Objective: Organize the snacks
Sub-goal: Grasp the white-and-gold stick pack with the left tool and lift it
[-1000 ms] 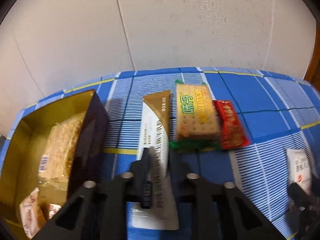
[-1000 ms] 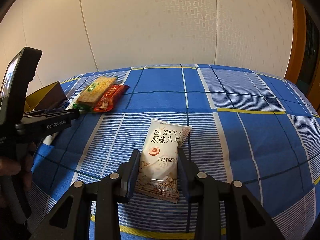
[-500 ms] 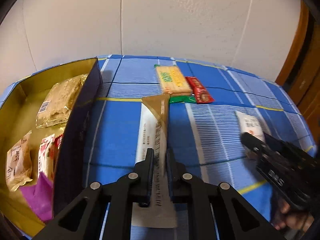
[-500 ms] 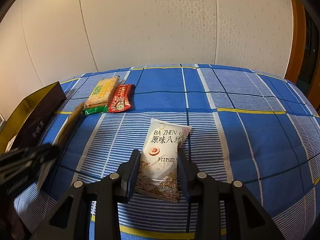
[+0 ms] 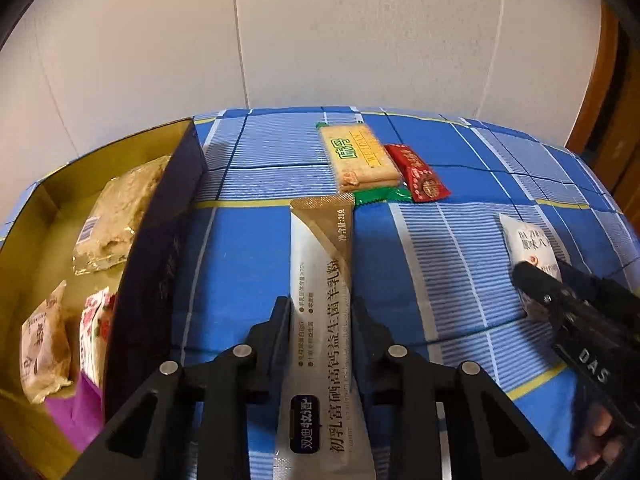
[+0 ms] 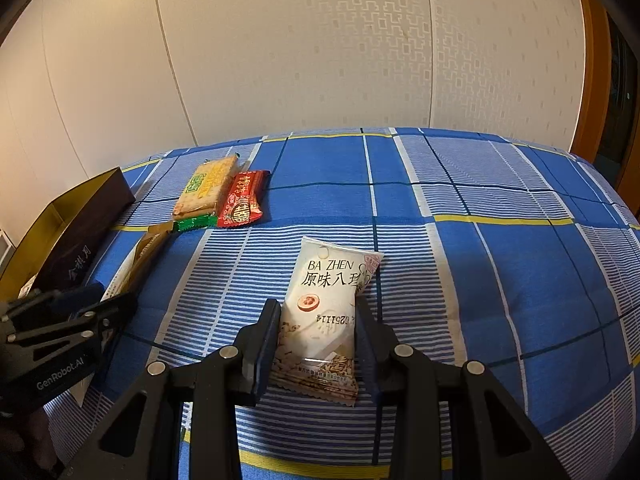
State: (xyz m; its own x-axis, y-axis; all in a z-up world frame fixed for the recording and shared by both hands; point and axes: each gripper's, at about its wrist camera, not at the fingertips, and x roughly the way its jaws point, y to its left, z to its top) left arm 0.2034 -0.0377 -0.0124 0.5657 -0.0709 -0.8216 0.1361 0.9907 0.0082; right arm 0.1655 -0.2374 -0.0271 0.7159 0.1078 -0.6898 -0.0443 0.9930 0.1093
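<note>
My left gripper point(image 5: 320, 312) holds a long white and brown stick sachet point(image 5: 322, 280), a finger against each side, beside the dark box point(image 5: 160, 248) with a gold lining. My right gripper point(image 6: 318, 320) stands around a white BA ZHEN snack packet point(image 6: 328, 292) that lies on the blue checked cloth, its fingers close beside the packet. The left gripper point(image 6: 116, 304) and the sachet point(image 6: 148, 252) also show in the right wrist view. The right gripper point(image 5: 532, 280) shows at the right edge of the left wrist view, over the white packet point(image 5: 528, 240).
The box holds several packets, among them a tan crumbly one point(image 5: 116, 216). A yellow cracker pack point(image 5: 360, 156) and a red sweet packet point(image 5: 420, 172) lie side by side at the back of the table; they also show in the right wrist view point(image 6: 208, 188).
The left gripper shut on the sachet and lifted it, then its jaws widened a little around it. The right gripper has not moved.
</note>
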